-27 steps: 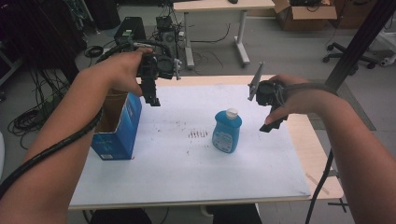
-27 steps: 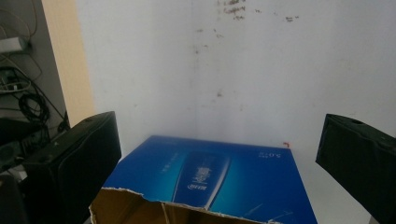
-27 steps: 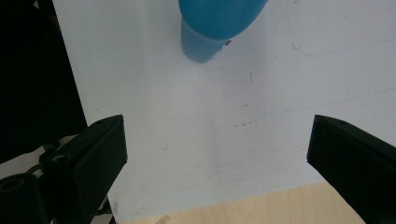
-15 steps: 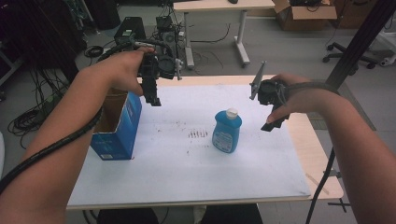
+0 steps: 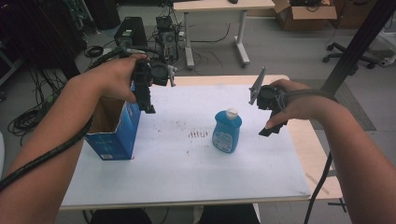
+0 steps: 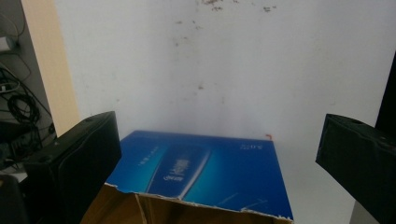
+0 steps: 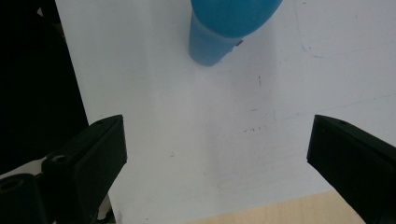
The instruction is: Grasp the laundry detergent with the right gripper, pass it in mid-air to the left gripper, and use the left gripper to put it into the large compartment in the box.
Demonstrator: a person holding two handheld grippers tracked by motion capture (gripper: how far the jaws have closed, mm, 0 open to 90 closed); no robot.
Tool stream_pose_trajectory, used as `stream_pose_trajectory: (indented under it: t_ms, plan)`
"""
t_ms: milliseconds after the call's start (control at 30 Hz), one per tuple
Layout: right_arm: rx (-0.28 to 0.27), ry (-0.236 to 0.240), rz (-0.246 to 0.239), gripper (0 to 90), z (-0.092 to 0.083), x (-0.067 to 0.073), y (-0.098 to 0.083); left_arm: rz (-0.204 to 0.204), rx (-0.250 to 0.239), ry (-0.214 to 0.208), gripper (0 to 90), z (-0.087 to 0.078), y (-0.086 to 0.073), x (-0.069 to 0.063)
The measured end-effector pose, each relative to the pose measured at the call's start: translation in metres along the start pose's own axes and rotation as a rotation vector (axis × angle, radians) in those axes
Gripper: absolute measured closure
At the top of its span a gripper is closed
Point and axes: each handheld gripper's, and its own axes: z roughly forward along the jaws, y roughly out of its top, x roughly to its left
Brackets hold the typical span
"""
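Note:
An open blue cardboard box (image 5: 114, 135) stands at the left of the white table top (image 5: 187, 177). My left gripper (image 5: 148, 103) hangs above the box's right rim, pointing down, open and empty. In the left gripper view the box's blue side (image 6: 201, 170) and torn rim lie below my left gripper (image 6: 219, 154), between its wide jaws. A blue bottle (image 5: 227, 133) with a white cap stands upright mid-table. My right gripper (image 5: 272, 129) hovers to its right, open and empty. The bottle (image 7: 224, 28) sits at the top of the right gripper view, beyond my right gripper (image 7: 215, 154).
Brown specks (image 5: 198, 134) mark the white top between box and bottle. A bare wooden strip (image 5: 310, 144) runs along the table's right edge. Behind the table are computers and cables (image 5: 159, 28) on the floor, another desk (image 5: 215, 7) and an office chair (image 5: 350, 51).

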Motion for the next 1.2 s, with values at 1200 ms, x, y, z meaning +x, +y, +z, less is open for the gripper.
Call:
stream_pose_trajectory:
  t_ms: [1200]
  plan:
    - [-0.235, -0.026, 0.117, 3.7, 0.060, 0.019, -0.031, 0.053, -0.006, -0.035, 0.2, 0.016, 0.004, -0.055]
